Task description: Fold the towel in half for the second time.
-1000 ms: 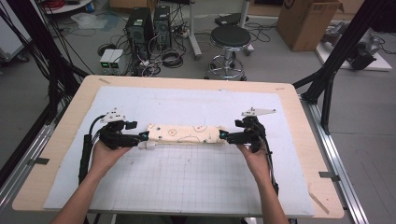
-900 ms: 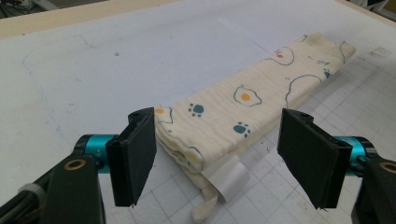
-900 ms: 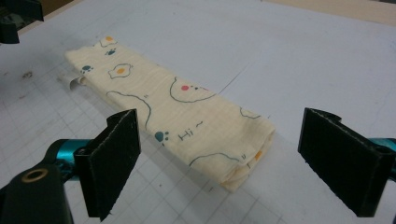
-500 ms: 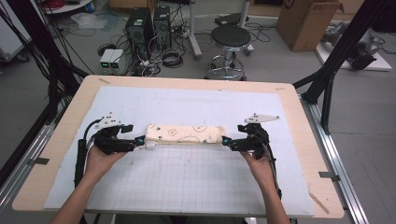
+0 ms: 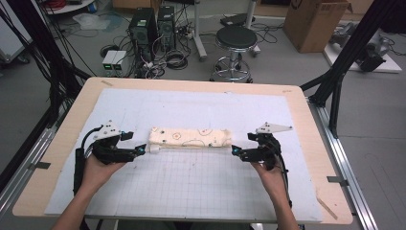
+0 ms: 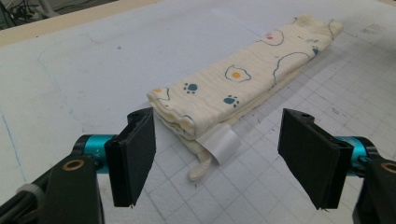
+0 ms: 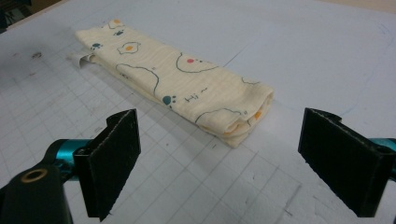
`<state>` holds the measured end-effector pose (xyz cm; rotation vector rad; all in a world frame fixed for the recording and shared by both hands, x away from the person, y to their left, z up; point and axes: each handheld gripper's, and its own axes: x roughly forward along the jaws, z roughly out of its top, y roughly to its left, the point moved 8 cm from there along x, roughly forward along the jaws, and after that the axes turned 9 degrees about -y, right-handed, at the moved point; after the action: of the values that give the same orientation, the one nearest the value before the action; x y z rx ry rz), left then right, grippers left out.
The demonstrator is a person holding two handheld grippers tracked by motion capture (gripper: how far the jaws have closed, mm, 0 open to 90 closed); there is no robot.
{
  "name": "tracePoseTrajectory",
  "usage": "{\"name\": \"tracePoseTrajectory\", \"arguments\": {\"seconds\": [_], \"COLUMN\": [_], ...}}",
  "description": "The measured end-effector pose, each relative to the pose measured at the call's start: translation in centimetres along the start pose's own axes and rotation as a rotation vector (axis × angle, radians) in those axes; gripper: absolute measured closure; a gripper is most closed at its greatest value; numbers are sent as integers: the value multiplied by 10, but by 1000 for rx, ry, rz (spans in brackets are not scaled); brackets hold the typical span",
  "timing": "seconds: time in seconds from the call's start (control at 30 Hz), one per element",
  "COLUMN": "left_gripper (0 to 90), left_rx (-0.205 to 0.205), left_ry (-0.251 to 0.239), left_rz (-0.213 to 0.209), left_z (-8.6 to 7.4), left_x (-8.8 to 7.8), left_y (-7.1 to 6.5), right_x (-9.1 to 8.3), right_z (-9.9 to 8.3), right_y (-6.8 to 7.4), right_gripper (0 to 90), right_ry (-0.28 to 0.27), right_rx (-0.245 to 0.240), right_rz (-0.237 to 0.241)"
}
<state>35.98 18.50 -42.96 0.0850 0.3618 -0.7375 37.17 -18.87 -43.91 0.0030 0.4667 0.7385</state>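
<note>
A cream cloth printed with eggs and paw marks lies folded into a long narrow strip across the middle of the white grid mat. A white label sticks out of its left end. My left gripper rests just off that end, open, with the cloth lying beyond its jaws. My right gripper sits just off the other end, open as well, and the cloth lies ahead of its empty jaws. Neither gripper touches the cloth.
The mat covers a wooden table edged by metal rails. Beyond the far edge stand a black stool, computer towers with cables, and a cardboard box. Black frame posts rise at both sides.
Both grippers have let go of the cloth's ends, opened, and drawn back outward. The cloth now lies flat on the mat.
</note>
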Motion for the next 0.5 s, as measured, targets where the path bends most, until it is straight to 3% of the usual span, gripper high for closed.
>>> {"name": "tracePoseTrajectory", "arguments": {"seconds": [0.5], "left_gripper": [276], "left_rx": [-20], "left_ry": [-6], "left_rz": [-3], "left_z": [-21], "left_x": [-14], "left_y": [-3], "right_x": [-11], "right_z": [-13], "right_y": [5], "right_gripper": [123], "right_ry": [1], "right_rx": [-18], "right_rz": [17]}}
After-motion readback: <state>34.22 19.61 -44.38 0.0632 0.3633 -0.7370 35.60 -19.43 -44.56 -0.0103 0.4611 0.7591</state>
